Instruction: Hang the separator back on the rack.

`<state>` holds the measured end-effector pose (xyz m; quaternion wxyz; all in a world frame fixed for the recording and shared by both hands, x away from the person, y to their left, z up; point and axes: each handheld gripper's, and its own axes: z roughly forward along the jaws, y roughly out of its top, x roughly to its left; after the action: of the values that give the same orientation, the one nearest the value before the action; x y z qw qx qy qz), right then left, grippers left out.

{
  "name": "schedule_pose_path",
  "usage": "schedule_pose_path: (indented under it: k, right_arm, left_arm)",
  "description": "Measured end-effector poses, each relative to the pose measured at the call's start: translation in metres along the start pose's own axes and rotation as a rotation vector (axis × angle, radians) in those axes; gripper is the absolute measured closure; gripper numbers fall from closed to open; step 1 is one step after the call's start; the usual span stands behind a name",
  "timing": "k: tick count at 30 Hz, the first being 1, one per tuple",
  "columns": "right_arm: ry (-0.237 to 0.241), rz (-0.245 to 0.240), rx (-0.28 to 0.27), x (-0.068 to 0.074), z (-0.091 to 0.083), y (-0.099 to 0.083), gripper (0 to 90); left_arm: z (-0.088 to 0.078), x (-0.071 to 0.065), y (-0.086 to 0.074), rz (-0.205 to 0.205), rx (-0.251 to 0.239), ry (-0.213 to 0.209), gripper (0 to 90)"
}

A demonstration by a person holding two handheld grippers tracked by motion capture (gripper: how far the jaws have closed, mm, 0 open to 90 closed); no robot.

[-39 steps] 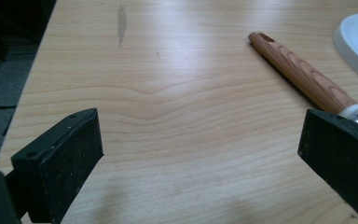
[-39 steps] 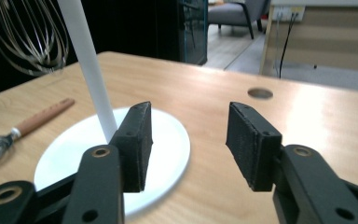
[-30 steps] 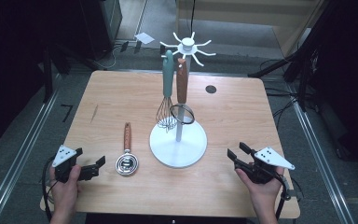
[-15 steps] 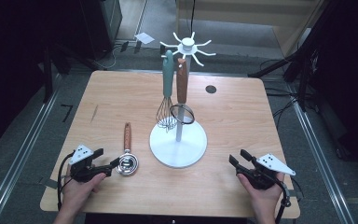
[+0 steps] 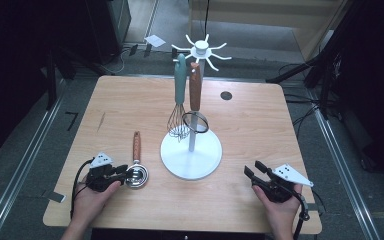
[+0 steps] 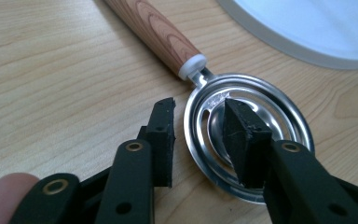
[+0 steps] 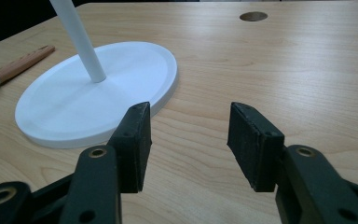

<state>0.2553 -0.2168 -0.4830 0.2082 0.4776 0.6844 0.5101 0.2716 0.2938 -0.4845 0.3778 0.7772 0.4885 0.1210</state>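
Note:
A utensil with a wooden handle (image 5: 136, 143) and a round metal head (image 5: 139, 176) lies flat on the table, left of the white stand. My left gripper (image 5: 122, 172) is at that head. Its jaws have just been closing and straddle the rim (image 6: 192, 122): one pad outside, the other over the bowl, and a small gap still shows. My right gripper (image 5: 253, 168) rests low at the front right. It points toward the stand's base (image 7: 74, 107), its jaws have closed a little, and nothing is between them.
The white stand (image 5: 200, 160) at the table's middle has a hook crown on top. From it hang a teal-handled whisk (image 5: 180, 100) and a brown-handled strainer (image 5: 195, 100). A dark round hole (image 5: 226, 95) marks the far right of the tabletop.
My left hand has slid right from the table's front left corner to the utensil's metal head, and its jaws have narrowed around the rim. The right gripper stayed put and narrowed slightly.

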Motion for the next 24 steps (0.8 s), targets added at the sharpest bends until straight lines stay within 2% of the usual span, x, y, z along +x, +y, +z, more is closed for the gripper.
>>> schedule_pose_path:
  k: [3,8,10,18,24]
  right_arm:
    - [0.025,0.000,-0.002,-0.001,0.001,-0.001,54.8]
    - [0.029,-0.012,0.006,0.002,0.002,-0.001,54.7]
    - [0.031,-0.013,0.007,0.003,0.002,-0.001,54.8]
    - [0.049,-0.021,0.010,0.007,0.004,-0.002,56.6]
    - [0.054,-0.020,0.011,0.009,0.005,-0.003,56.6]
  left_arm:
    - [-0.001,0.001,-0.001,-0.008,0.008,-0.014,72.3]
    - [-0.004,0.000,-0.006,-0.058,0.004,-0.051,74.5]
    - [-0.005,-0.004,-0.007,-0.062,0.005,-0.053,74.5]
    - [-0.006,-0.029,-0.011,-0.030,0.022,-0.042,72.8]
    - [-0.004,-0.046,-0.012,-0.007,0.045,-0.054,72.6]
